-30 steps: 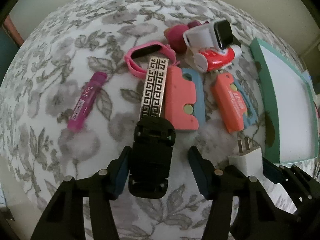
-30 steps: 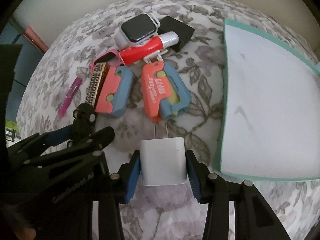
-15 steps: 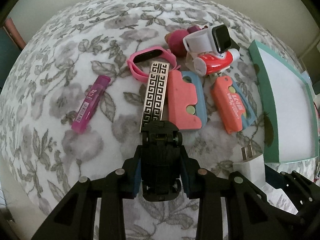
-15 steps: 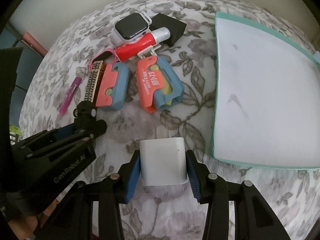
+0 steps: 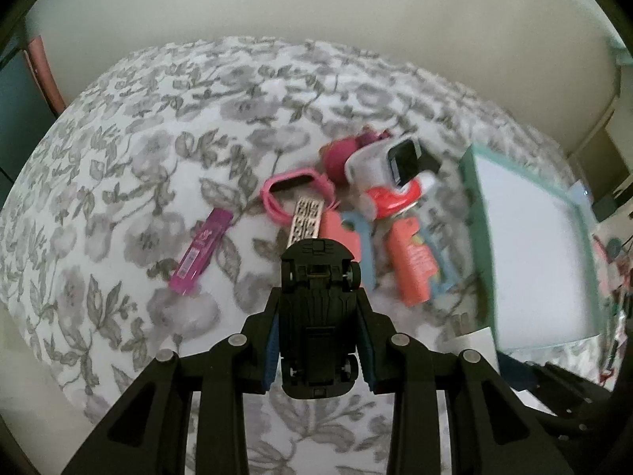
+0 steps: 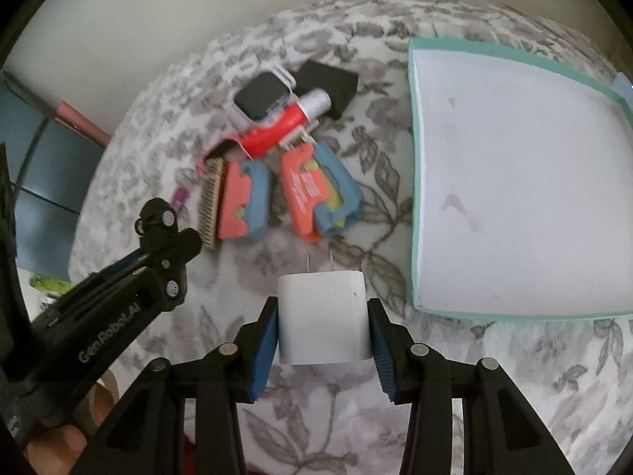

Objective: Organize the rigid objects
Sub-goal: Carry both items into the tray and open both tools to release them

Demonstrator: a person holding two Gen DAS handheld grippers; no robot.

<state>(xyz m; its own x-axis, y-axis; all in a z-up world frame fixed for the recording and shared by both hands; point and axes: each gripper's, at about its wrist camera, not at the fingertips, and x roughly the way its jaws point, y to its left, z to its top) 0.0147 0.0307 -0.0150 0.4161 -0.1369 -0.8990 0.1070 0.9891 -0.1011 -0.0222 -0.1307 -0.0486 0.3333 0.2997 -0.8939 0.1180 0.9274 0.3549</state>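
Observation:
My left gripper (image 5: 318, 308) is shut on a black toy car (image 5: 318, 316), held upside down above the flowered cloth; it also shows in the right wrist view (image 6: 158, 221). My right gripper (image 6: 322, 316) is shut on a white charger plug (image 6: 322, 316), lifted off the cloth, prongs forward. Ahead lie a purple tube (image 5: 199, 255), a pink band (image 5: 292, 192), a patterned gold bar (image 5: 304, 221), two coral-and-blue holders (image 6: 320, 192), a red tube (image 6: 285, 126) and a white smartwatch (image 6: 263, 97).
A shallow white tray with a teal rim (image 6: 413, 174) lies on the right of the cloth; it also shows in the left wrist view (image 5: 480, 237). A black block (image 6: 328, 83) sits behind the watch. A wall runs behind the table.
The left gripper closed on the black toy car and lifted it off the cloth. The right gripper raised the charger plug. Both views pulled back from the pile.

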